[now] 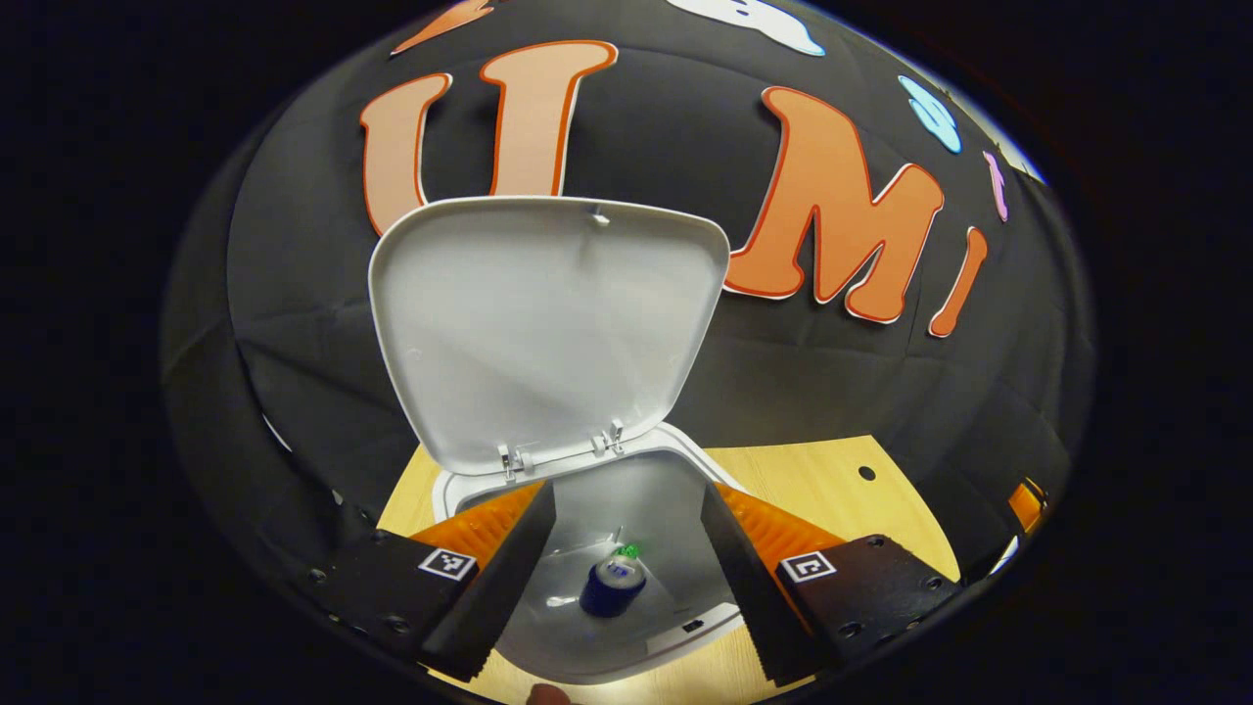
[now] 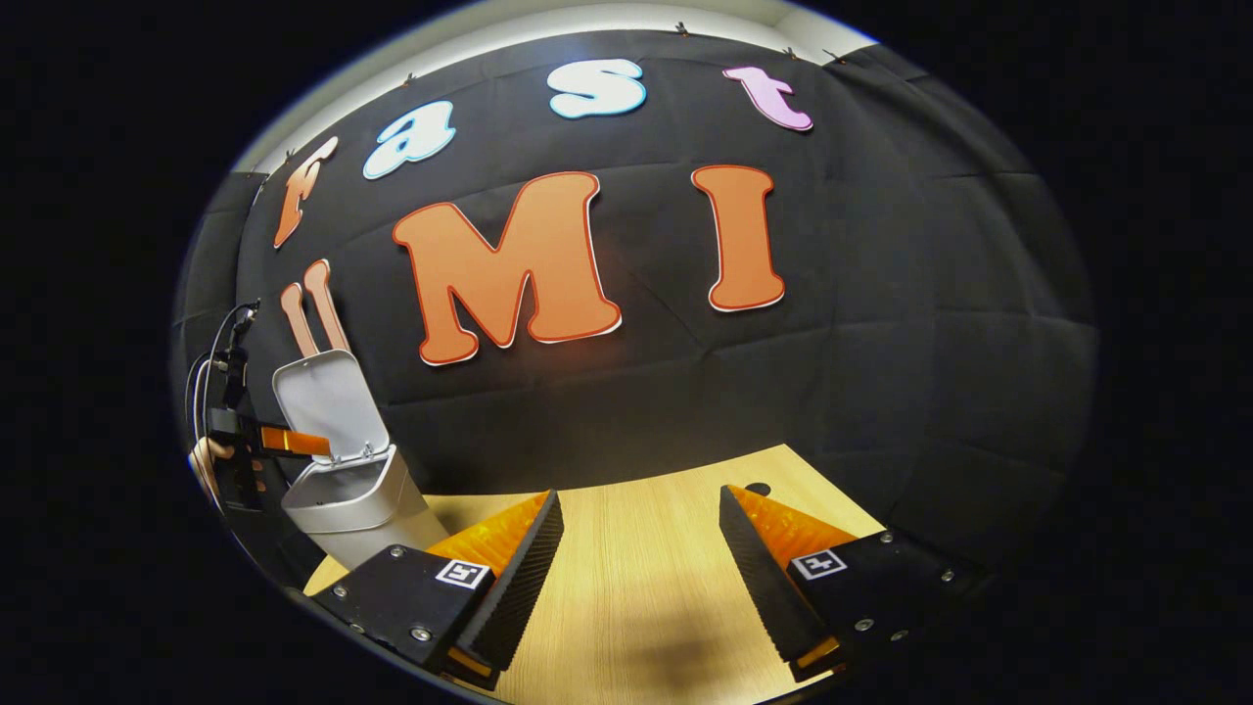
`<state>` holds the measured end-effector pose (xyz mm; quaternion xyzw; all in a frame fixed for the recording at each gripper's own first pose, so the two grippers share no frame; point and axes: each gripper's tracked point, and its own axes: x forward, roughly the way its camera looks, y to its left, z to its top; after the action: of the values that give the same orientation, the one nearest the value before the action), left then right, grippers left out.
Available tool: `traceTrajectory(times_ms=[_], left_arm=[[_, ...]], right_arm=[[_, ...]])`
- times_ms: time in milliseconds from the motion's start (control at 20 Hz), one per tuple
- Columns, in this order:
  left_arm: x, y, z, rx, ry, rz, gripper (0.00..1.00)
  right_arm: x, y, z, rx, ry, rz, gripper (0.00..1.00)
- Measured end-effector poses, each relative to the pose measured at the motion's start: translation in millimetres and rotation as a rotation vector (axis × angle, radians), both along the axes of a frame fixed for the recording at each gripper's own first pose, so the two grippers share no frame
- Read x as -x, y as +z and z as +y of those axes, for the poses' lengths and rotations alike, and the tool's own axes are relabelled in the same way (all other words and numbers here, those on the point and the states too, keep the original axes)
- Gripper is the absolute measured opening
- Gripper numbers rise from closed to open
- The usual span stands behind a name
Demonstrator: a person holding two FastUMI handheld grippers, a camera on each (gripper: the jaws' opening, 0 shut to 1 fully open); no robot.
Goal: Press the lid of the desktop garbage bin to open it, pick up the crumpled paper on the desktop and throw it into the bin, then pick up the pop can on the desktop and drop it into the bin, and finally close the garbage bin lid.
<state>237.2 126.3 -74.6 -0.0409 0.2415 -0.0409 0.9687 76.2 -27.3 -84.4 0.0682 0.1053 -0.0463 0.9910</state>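
Observation:
The white desktop bin [image 1: 675,641] stands open, its lid [image 1: 548,333] tipped up and back against the wall. A blue pop can [image 1: 612,586] lies at the bottom of the bin, with a small green bit beside it. Something pale and creased lies near the can; I cannot tell if it is the paper. My left gripper [image 1: 626,490] hangs open right over the bin's mouth, holding nothing. In the right gripper view the bin [image 2: 357,499] and its raised lid [image 2: 328,401] sit far left, with the left gripper [image 2: 279,441] over them. My right gripper [image 2: 639,493] is open above the wooden table [image 2: 636,587].
The table has a small dark hole [image 2: 757,488] near its back edge. Black cloth closes the booth behind the bin and table. A hand [image 2: 206,455] holds the left gripper, with cables rising above it.

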Motion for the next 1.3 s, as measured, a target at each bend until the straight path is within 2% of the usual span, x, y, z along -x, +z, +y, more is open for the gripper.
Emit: traceTrajectory(times_ms=[300,450,650,850,1050,1150,1300], left_arm=[[11,16,4,-0.015,0.012,-0.035,0.97],[24,31,12,-0.052,0.02,-0.062,0.96],[37,73,16,-0.075,0.025,-0.138,0.96],[44,113,24,-0.07,0.029,-0.144,0.95],[28,163,33,0.06,0.065,-0.147,0.95],[11,196,50,0.071,0.096,-0.195,0.95],[-16,225,72,0.038,0.134,-0.217,0.95]], right_arm=[[-1,-1,14,-0.002,0.022,0.003,0.96],[-1,-3,19,-0.005,0.033,0.002,0.96],[-2,-4,28,-0.006,0.056,0.001,0.96],[-2,-6,36,-0.023,0.075,-0.006,0.96],[-2,-6,38,-0.079,0.082,-0.016,0.96],[-1,-7,31,-0.076,0.063,-0.021,0.96],[1,-10,23,-0.106,0.045,-0.015,0.96]])
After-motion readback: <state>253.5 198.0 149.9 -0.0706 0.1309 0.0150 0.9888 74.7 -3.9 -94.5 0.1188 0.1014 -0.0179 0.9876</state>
